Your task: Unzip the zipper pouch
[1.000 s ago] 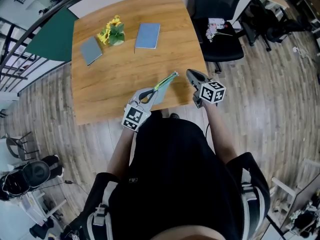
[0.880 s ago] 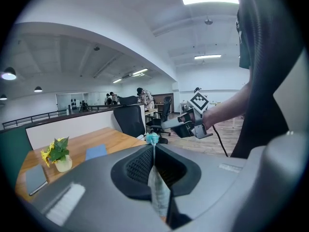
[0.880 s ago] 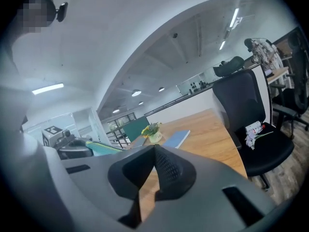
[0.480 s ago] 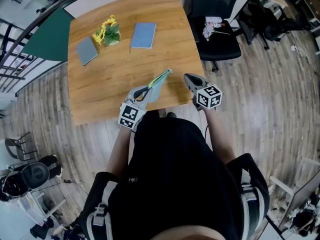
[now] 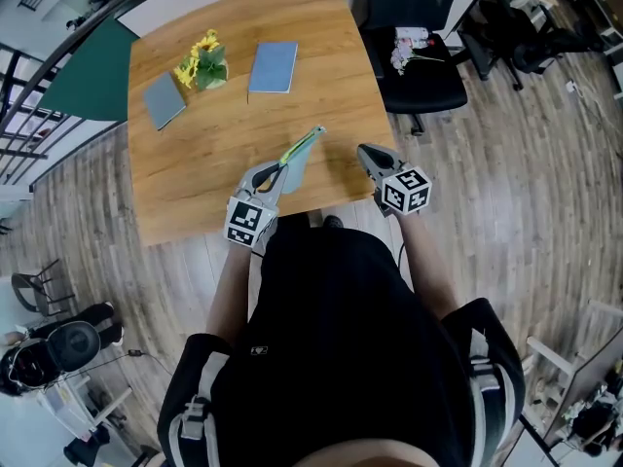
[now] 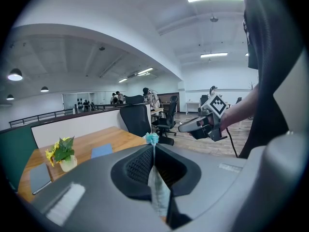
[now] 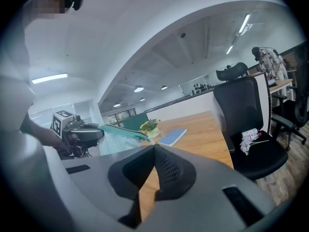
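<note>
A light blue zipper pouch with a green zipper edge hangs in the air over the near edge of the wooden table. My left gripper is shut on its lower corner. In the left gripper view the fabric is pinched between the jaws, and the pouch's end pokes out past their tips. My right gripper is shut and empty, a short way right of the pouch and apart from it. The right gripper view shows the pouch stretched sideways from the left gripper.
At the far side of the table stand a small pot of yellow flowers, a grey notebook and a blue notebook. A black office chair with white items on its seat stands right of the table.
The head view has slid a little to the left. Both grippers keep nearly the same places, and the left one still holds the pouch.
</note>
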`<action>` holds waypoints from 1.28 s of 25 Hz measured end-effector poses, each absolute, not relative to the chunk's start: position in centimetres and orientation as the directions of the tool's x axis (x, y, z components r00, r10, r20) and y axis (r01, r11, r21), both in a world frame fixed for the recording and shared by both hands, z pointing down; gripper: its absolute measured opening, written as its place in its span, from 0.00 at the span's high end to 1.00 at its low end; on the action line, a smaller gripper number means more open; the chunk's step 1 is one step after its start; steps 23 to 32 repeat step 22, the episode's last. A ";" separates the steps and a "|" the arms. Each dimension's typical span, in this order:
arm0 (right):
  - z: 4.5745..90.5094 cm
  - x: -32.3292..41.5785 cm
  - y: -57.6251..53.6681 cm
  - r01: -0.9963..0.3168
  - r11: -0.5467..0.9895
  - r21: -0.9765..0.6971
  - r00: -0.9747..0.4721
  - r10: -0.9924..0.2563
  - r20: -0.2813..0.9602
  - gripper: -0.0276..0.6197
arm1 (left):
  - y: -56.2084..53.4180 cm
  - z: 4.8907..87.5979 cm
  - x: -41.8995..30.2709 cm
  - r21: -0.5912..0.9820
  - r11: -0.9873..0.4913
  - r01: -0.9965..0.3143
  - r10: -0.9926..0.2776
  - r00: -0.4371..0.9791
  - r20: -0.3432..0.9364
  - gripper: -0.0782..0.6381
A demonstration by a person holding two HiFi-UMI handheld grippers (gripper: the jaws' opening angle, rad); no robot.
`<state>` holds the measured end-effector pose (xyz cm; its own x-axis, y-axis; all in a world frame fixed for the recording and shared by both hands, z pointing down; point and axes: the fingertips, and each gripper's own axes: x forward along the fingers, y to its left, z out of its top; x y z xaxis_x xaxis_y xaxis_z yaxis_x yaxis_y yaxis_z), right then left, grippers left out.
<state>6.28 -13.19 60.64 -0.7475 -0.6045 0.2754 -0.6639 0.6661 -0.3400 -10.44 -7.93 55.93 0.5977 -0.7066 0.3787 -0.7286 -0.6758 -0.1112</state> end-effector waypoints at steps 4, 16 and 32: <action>60.7 6.5 -13.2 -0.668 0.667 -0.331 -0.744 -0.607 0.279 0.95 | -8.3 55.3 -10.3 -0.119 -0.670 -0.733 -0.714 0.593 0.371 0.88; 61.3 6.0 -13.0 -0.666 0.678 -0.311 -0.746 -0.597 0.294 0.95 | -8.0 54.7 -10.1 -0.131 -0.679 -0.722 -0.711 0.602 0.364 0.88; 61.1 6.2 -13.1 -0.669 0.678 -0.304 -0.743 -0.601 0.293 0.95 | -7.8 54.5 -10.1 -0.137 -0.676 -0.725 -0.715 0.598 0.362 0.88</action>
